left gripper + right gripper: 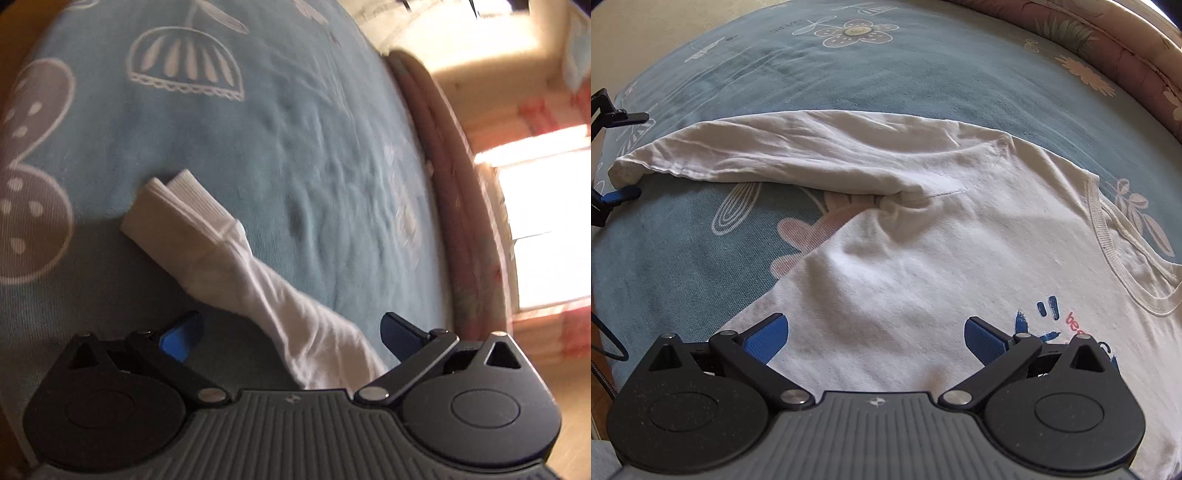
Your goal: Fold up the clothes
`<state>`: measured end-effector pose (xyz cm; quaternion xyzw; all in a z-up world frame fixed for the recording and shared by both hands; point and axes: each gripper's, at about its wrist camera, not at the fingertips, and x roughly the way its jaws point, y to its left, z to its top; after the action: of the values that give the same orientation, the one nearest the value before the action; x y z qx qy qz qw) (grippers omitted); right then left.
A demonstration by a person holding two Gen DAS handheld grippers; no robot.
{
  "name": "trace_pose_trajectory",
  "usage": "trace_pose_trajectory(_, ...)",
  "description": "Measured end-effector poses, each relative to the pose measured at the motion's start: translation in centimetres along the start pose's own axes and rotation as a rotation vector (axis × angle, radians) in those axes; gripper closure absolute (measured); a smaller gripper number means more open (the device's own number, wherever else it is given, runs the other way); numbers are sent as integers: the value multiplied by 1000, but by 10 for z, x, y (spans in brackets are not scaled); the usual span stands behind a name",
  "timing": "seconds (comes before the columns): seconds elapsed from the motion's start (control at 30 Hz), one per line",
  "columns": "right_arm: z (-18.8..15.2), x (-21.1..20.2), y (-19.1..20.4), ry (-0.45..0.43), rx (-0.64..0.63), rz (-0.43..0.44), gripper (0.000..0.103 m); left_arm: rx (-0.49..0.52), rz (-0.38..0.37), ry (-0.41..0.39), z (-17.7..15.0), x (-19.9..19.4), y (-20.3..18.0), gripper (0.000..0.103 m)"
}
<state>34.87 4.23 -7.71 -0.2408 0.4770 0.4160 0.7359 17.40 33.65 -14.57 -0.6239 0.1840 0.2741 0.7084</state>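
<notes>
Right gripper, jaws apart, hovers over a white shirt spread on a blue patterned bedsheet — one long sleeve stretches away leftward. Left gripper, also spread wide, sits at that sleeve's cuff, holding nothing.

A white long-sleeved shirt with blue print lies spread flat, one sleeve stretched sideways.

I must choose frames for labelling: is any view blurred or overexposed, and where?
Left wrist view: motion blur smears the bedspread; the window is blown out white; the white sleeve is partly shaded. Right wrist view: sharp, evenly lit white T-shirt, only fisheye curving at the edges.
</notes>
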Motion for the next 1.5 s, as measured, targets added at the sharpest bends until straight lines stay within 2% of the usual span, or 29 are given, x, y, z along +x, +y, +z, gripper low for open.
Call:
trace_pose_trajectory(0.13,-1,1,-1,6,5,-8,0,-115,-12,-65,15,-2,14,2)
trace_pose_trajectory(0.23,-2,2,-2,12,12,-11,0,-236,-61,-97,23,-2,30,3)
trace_pose_trajectory(0.3,-4,3,-2,18,20,-11,0,-256,-63,-111,23,-1,34,9)
trace_pose_trajectory(0.33,-4,3,-1,19,20,-9,0,-247,-54,-113,23,-1,34,11)
trace_pose_trajectory(0.43,-4,4,2,22,16,-2,0,-212,-14,-110,20,1,31,27)
trace_pose_trajectory(0.5,-4,4,5,20,8,1,0,-195,14,-104,20,0,31,42)
trace_pose_trajectory(0.53,-4,4,6,19,4,2,0,-189,23,-102,20,0,31,46)
trace_pose_trajectory(0.6,-4,4,7,19,0,3,0,-174,43,-97,20,-2,32,63)
trace_pose_trajectory(0.67,-5,5,7,23,5,5,0,-168,55,-95,20,-3,33,70)
trace_pose_trajectory(0.8,-5,5,9,25,3,5,0,-152,73,-94,22,-3,33,78)
trace_pose_trajectory(0.93,-3,3,10,21,-13,4,0,-103,101,-84,31,-2,18,80)
trace_pose_trajectory(1.17,-2,0,9,7,-32,-10,0,43,-40,-125,59,-12,-30,82)
trace_pose_trajectory(1.2,-2,0,9,6,-29,-15,0,64,-66,-132,64,-12,-38,90)
trace_pose_trajectory(1.23,-2,0,9,5,-27,-16,0,82,-95,-141,69,-13,-46,92)
trace_pose_trajectory(1.33,-3,1,9,1,-26,-18,0,140,-154,-176,84,-16,-62,95)
trace_pose_trajectory(1.5,0,3,13,5,-25,-15,0,196,-62,-140,96,-8,-63,95)
